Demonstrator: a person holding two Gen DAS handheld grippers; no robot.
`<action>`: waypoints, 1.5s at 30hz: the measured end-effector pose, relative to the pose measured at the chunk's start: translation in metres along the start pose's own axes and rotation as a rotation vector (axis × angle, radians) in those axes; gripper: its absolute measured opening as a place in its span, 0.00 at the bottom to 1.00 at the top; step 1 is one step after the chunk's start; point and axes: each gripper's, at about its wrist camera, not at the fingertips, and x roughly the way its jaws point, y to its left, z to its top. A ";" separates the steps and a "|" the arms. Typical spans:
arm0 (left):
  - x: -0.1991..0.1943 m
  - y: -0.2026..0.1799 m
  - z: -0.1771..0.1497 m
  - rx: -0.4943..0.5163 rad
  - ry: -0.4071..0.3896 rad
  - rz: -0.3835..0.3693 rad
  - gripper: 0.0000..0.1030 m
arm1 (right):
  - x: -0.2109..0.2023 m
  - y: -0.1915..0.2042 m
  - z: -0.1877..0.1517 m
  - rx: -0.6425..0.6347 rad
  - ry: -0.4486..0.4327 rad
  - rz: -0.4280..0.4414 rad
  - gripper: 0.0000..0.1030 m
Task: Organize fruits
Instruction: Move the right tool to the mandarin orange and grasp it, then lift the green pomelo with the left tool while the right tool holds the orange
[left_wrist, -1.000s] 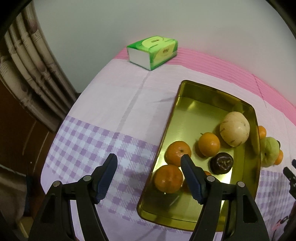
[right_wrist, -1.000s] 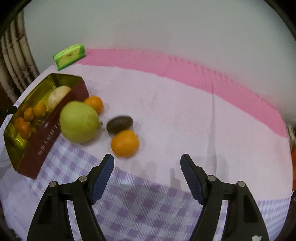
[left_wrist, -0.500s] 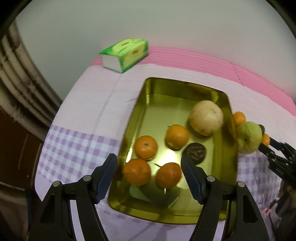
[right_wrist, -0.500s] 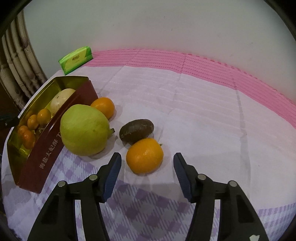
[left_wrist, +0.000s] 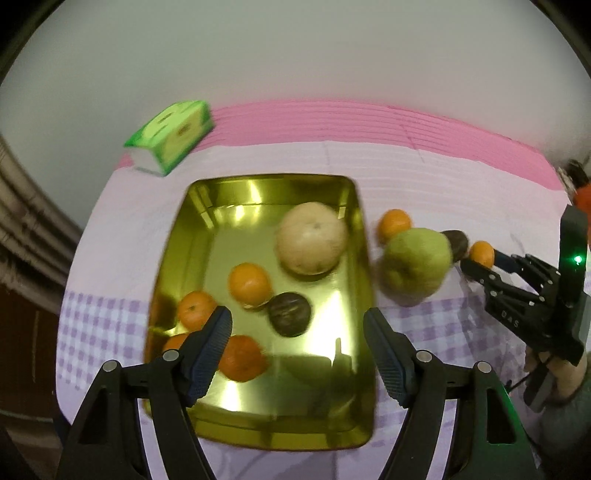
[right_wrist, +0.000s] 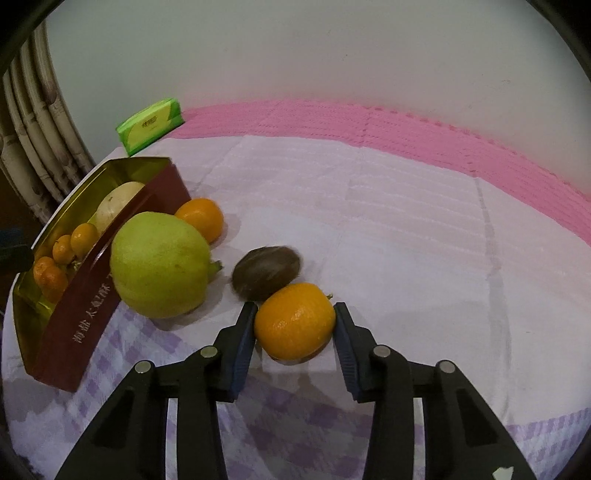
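The right gripper (right_wrist: 294, 320) has its blue-padded fingers closed against both sides of a small round orange citrus fruit (right_wrist: 294, 320) that rests on the pink and purple-checked cloth (right_wrist: 406, 240), touching a dark brown oval fruit (right_wrist: 266, 272) behind it. A large green pear-shaped fruit (right_wrist: 159, 265) lies beside the gold rectangular metal tin (left_wrist: 364, 369). The left gripper (left_wrist: 297, 347) hangs above this tin, spread wide and holding nothing; the tin contains several oranges, a pale round fruit (left_wrist: 312, 242) and a dark fruit (left_wrist: 289, 314).
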 end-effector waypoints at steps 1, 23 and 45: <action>0.000 -0.006 0.002 0.013 0.000 -0.004 0.72 | -0.002 -0.003 -0.001 0.002 -0.010 -0.015 0.37; 0.031 -0.093 0.046 0.362 0.054 -0.177 0.72 | -0.022 -0.100 -0.023 0.213 -0.073 -0.225 0.37; 0.076 -0.122 0.052 0.442 0.147 -0.113 0.72 | -0.024 -0.105 -0.026 0.229 -0.069 -0.213 0.38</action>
